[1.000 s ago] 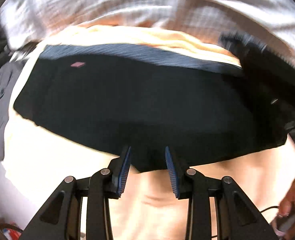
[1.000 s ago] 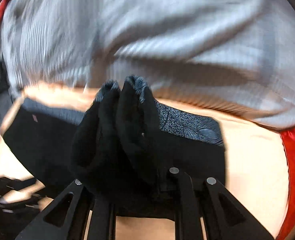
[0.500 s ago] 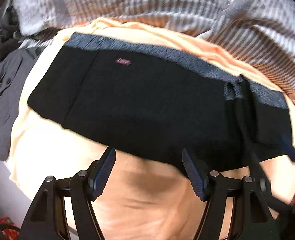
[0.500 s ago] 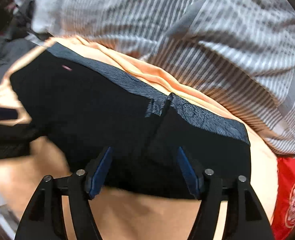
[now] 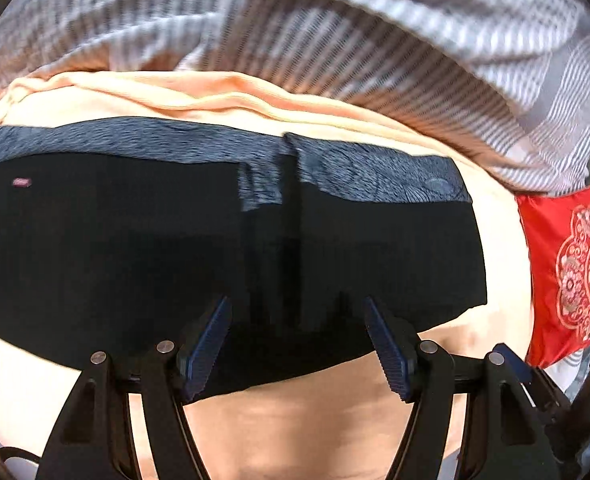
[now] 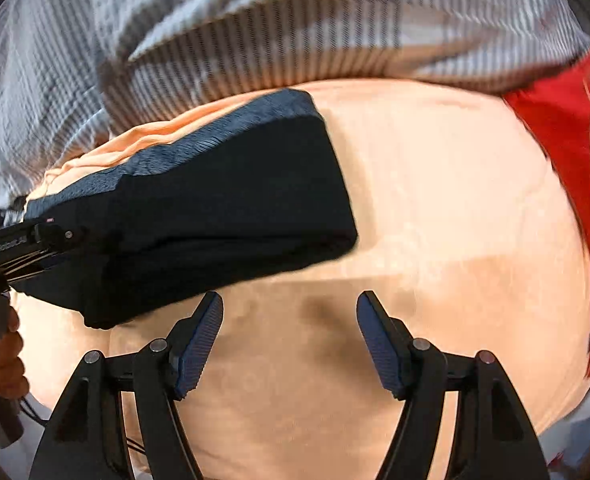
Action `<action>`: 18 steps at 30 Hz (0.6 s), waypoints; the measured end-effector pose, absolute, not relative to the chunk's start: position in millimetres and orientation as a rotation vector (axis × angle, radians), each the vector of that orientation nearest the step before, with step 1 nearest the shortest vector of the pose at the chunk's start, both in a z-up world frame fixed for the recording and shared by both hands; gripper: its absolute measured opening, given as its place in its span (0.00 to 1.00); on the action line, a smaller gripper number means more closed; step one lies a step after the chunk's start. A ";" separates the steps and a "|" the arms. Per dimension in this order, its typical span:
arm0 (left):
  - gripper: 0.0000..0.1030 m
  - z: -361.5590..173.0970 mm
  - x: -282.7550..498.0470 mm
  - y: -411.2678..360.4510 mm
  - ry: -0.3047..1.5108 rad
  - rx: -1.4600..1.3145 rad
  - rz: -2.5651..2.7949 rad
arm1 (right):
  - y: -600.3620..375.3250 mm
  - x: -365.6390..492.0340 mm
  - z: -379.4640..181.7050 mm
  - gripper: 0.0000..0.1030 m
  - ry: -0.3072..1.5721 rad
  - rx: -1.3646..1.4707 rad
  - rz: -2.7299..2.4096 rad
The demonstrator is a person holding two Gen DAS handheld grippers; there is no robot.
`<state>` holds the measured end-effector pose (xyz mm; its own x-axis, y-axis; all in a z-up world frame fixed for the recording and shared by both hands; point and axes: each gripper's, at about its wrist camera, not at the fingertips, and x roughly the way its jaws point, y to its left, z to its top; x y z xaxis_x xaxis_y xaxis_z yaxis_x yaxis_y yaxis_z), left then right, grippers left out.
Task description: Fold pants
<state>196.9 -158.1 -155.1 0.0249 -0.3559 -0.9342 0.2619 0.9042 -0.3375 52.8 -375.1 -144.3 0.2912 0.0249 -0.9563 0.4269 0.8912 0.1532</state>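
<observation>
The black pants (image 5: 175,248) lie folded flat on a peach sheet (image 5: 295,424), their grey-blue waistband (image 5: 375,172) along the far edge. A folded-over layer ends at a seam near the middle. My left gripper (image 5: 297,328) is open and empty, its fingertips over the near edge of the pants. In the right wrist view the pants (image 6: 223,208) lie to the left as a thick folded bundle. My right gripper (image 6: 291,324) is open and empty over bare sheet (image 6: 435,220), just right of the pants' near corner. The left gripper's body (image 6: 11,248) shows at the left edge.
A grey striped blanket (image 5: 335,32) is bunched behind the pants, also in the right wrist view (image 6: 215,32). A red embroidered cloth (image 5: 575,264) lies to the right, seen in the right wrist view too (image 6: 575,128). The person's hand (image 6: 3,364) holds the left gripper's handle.
A second ago my right gripper held a bunched part of the pants; it let go, opened and drew back to the right. My left gripper opened wide and shifted right along the pants.
</observation>
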 end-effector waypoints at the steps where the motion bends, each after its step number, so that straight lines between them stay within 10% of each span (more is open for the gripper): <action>1: 0.68 -157.3 199.0 -162.1 1.471 -0.075 -0.482 | -376.5 51.5 -147.1 0.71 1.257 0.438 -0.278; 3: 0.68 -161.0 202.9 -167.3 1.476 -0.089 -0.494 | -377.6 52.0 -151.7 0.68 1.262 0.464 -0.270; 5: 0.26 -165.2 203.6 -175.4 1.495 -0.075 -0.503 | -378.2 53.4 -156.6 0.62 1.272 0.490 -0.255; 6: 0.22 -173.5 201.5 -181.7 1.532 -0.011 -0.477 | -378.0 52.5 -158.7 0.57 1.277 0.506 -0.247; 9: 0.20 -187.6 191.1 -185.0 1.560 0.035 -0.473 | -380.8 47.6 -162.5 0.41 1.300 0.559 -0.225; 18: 0.20 -177.2 177.7 -184.3 1.496 0.108 -0.482 | -398.5 51.7 -157.7 0.40 1.280 0.608 -0.231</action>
